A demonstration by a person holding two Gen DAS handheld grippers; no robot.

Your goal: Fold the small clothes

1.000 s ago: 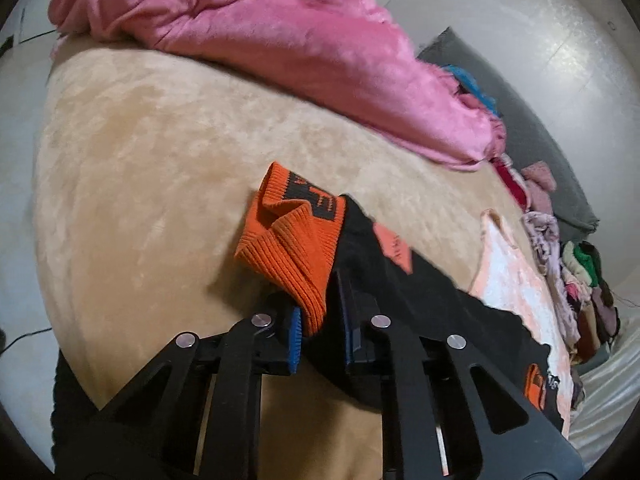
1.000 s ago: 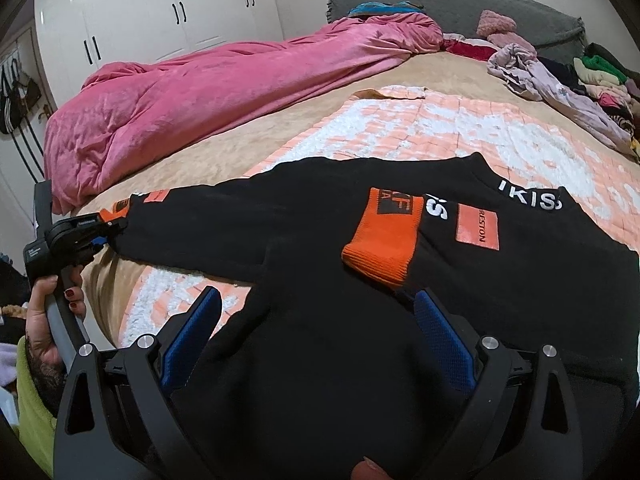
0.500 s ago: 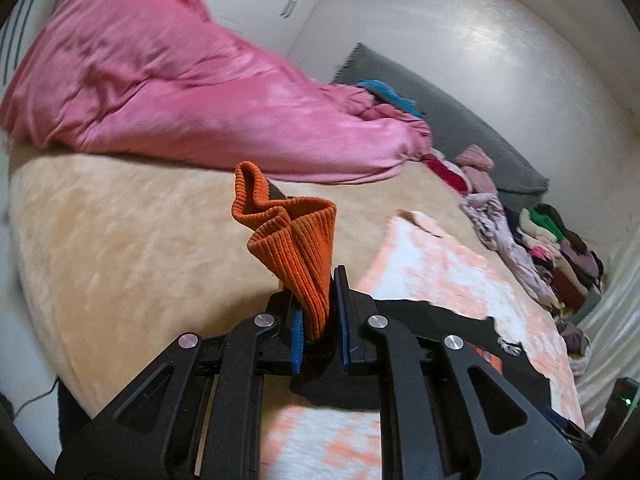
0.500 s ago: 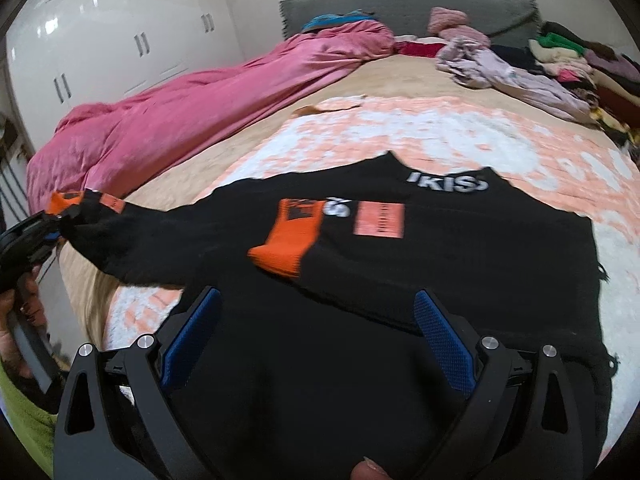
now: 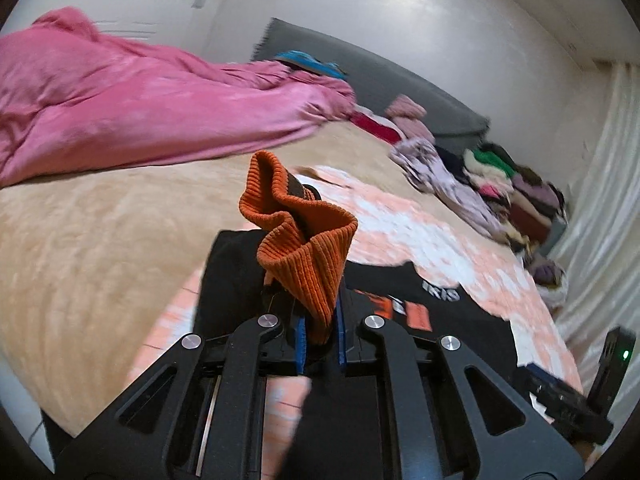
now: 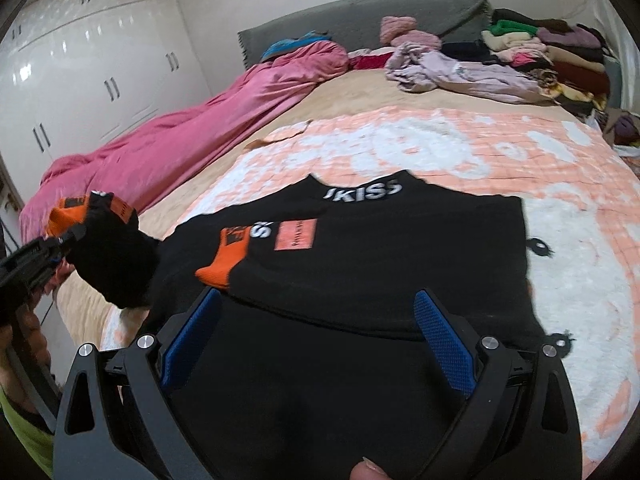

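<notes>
A wide bed (image 6: 348,96) carries everything here, covered in a tan plush sheet (image 5: 92,240). A pink duvet (image 6: 192,136) lies bunched along its far-left side. Spread across the middle sits a peach-and-white blanket (image 6: 460,148), one corner flipped over. Flat on that blanket lies the black sweater (image 6: 380,248), white lettering at the collar, one orange cuff (image 6: 228,256) folded across its chest. Near the grey headboard (image 6: 360,20), a lilac garment (image 6: 460,72) sprawls beside a pile of folded clothes (image 6: 548,52).
</notes>
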